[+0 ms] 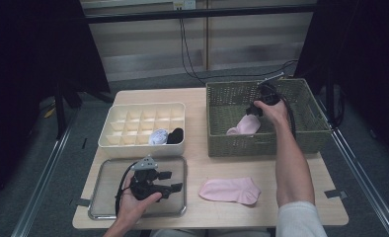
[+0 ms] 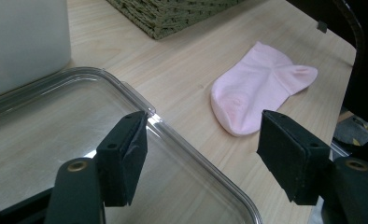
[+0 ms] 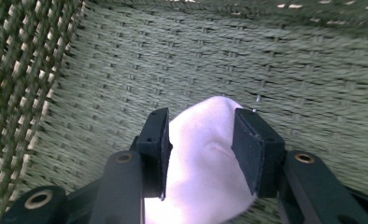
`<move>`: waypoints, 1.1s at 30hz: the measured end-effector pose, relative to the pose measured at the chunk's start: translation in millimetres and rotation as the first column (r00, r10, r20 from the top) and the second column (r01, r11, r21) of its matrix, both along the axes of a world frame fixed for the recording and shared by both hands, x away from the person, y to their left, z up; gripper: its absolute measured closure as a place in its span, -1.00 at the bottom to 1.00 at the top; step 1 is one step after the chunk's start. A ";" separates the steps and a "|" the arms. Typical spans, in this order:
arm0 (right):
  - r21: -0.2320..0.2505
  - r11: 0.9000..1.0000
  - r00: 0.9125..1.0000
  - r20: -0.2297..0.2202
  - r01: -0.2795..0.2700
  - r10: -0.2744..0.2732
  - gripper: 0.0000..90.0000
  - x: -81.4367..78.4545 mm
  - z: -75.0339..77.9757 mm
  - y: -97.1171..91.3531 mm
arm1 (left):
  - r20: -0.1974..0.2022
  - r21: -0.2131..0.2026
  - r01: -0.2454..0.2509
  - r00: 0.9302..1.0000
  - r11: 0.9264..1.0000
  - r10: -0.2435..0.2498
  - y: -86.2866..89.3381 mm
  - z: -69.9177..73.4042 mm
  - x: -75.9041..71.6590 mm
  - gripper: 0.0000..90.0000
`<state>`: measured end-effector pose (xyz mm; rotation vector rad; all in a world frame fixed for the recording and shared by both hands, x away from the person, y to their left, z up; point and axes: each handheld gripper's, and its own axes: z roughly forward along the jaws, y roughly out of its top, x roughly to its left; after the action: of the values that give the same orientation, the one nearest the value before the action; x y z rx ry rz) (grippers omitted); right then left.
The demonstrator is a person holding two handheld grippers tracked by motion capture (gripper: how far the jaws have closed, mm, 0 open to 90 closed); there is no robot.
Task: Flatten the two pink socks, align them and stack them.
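Observation:
A pink sock (image 1: 229, 190) (image 2: 257, 91) lies flat on the wooden table near the front. A second pink sock (image 1: 245, 126) (image 3: 205, 177) is inside the green woven basket (image 1: 261, 144) (image 3: 289, 70), and my right gripper (image 1: 255, 109) (image 3: 201, 135) is shut on it, the fabric filling the gap between the pads. My left gripper (image 1: 173, 181) (image 2: 203, 154) stands open over the clear tray (image 1: 103, 197) (image 2: 56, 116), nothing between its jaws, pointing toward the flat sock.
A cream divided organizer box (image 1: 143, 146) stands behind the tray, with a pale rolled sock (image 1: 158, 137) and a black one (image 1: 175, 135) in its front compartments. The basket sits at the table's right rear.

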<state>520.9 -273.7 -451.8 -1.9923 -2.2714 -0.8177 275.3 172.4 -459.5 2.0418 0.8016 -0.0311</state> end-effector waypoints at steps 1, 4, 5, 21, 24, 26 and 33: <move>-0.023 1.000 1.000 -0.016 -0.003 0.003 0.25 0.8 -2.4 0.2 | -0.004 0.003 0.003 1.000 1.000 -0.002 -1.1 -0.3 -0.4 -0.27; -0.021 1.000 0.999 -0.036 0.007 -0.008 0.24 2.3 -6.4 -1.2 | -0.001 0.004 0.012 1.000 1.000 -0.012 -3.2 -0.3 -1.9 -0.27; -0.031 1.000 0.999 -0.045 0.004 -0.006 0.22 2.8 -7.8 -0.8 | 0.002 0.007 0.016 1.000 1.000 -0.016 -3.3 0.1 -2.4 -0.27; 0.031 0.999 0.997 -0.078 -0.021 0.023 0.89 1.0 -7.4 3.0 | 0.002 0.008 0.004 1.000 1.000 -0.004 -2.2 -0.7 -1.6 -0.27; 0.046 0.999 0.998 -0.060 -0.029 0.032 0.90 0.1 -2.7 3.5 | 0.003 0.011 0.002 1.000 1.000 -0.002 -2.1 -0.9 -1.3 -0.27; 0.049 0.998 0.997 -0.057 -0.048 0.051 0.90 -1.2 0.1 6.4 | 0.003 0.011 0.000 1.000 1.000 0.000 -1.6 -0.9 -1.0 -0.27; 0.082 0.993 0.996 -0.011 -0.083 0.084 0.90 -7.3 15.1 9.5 | 0.003 0.018 -0.005 1.000 1.000 0.004 -0.4 -2.4 1.9 -0.27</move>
<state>513.6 -264.1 -436.7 -1.8501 -2.2577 -0.8712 277.2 172.0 -461.9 2.0564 0.8072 -0.0182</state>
